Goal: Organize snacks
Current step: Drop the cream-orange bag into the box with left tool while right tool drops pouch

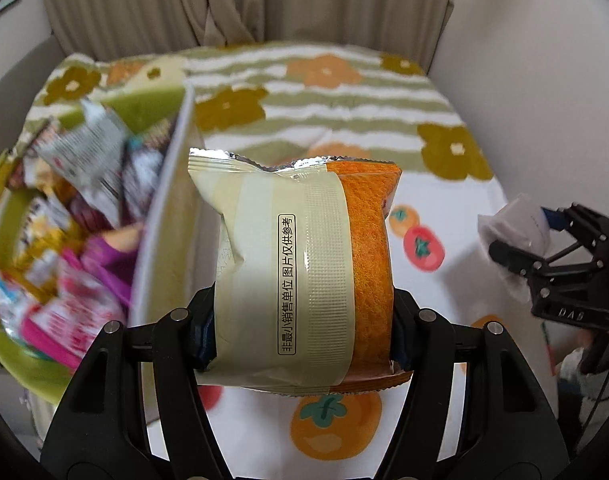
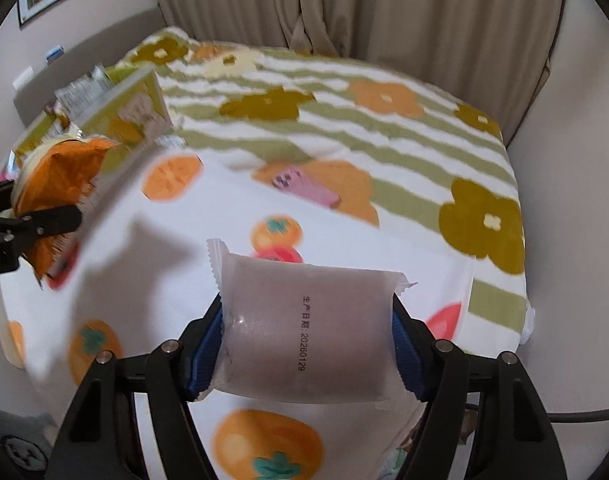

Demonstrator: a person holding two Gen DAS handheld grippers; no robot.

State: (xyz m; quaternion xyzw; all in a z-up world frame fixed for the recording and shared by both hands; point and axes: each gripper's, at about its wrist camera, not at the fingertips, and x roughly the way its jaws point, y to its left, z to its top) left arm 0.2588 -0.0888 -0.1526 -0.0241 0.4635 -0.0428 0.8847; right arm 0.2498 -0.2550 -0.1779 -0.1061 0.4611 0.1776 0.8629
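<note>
We've got both tongs loaded: left tongs (image 1: 302, 336) pinch the cream-and-orange foil snack packet (image 1: 304, 268), right tongs (image 2: 308, 354) clamp the frosted white plastic pouch (image 2: 304, 332). Risk imo: slick wrappers slip out b4 reaching the green snack box (image 1: 160, 208) left of the packet.

The left tongs (image 1: 304, 320) are pointed forward and down. Their two black arms are spread a little way, and the blue pads (image 1: 203, 336) are pressed against both sides of a cream and orange packet (image 1: 300, 272). The right tongs (image 2: 308, 344) are tilted down the same way. A pale frosted packet (image 2: 304, 332) is squeezed between their blue pads (image 2: 404, 344). Both packets are held up off the bed.
</note>
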